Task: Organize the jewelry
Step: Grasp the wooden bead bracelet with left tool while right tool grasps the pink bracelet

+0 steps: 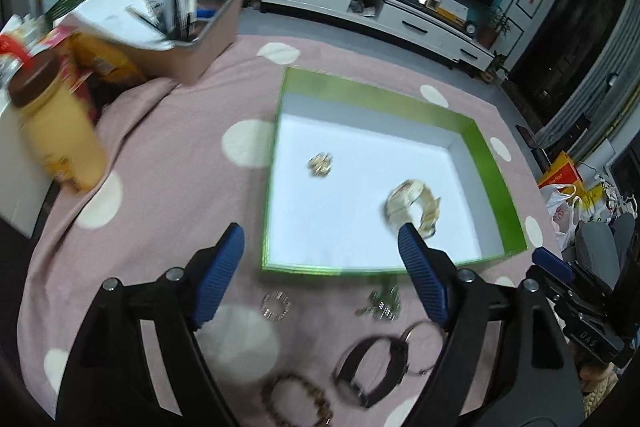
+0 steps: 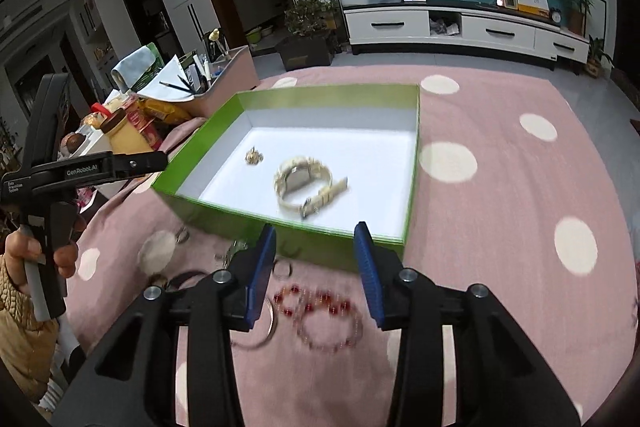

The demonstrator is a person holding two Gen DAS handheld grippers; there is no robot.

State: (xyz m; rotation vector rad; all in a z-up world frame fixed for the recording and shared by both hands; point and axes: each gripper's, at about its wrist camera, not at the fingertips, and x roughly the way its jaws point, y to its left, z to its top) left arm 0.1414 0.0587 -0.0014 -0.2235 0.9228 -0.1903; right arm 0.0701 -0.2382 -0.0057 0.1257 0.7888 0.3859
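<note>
Here the loose jewelry lies on a pink dotted cloth on the bench, just in front of a green box. Already in the box are a gold watch and a small gold trinket, well apart on the white floor.

Still outside, seen from the right wrist, a red bead bracelet lies directly below the right tongs, with thin metal rings just beside it. From the left wrist I see a sparkly ring, a silver cluster, a dark strap, a thin hoop touching or overlapping the strap, and a brown bead bracelet.

All of it looks light. The bead bracelets are probably limp and will sag and swing, so pinching across one side of the strand seems best. The thin hoop and rings are stiff, flat and likely slippery on the ribbed pads; an edge grip across the wire would suit them. The strap looks springy and easy to nip through its loop.

The left tongs stand wide, nothing between them, held above the box's near wall and the cloth. The right tongs are parted about halfway, also empty, hanging over the red beads without touching.
</note>
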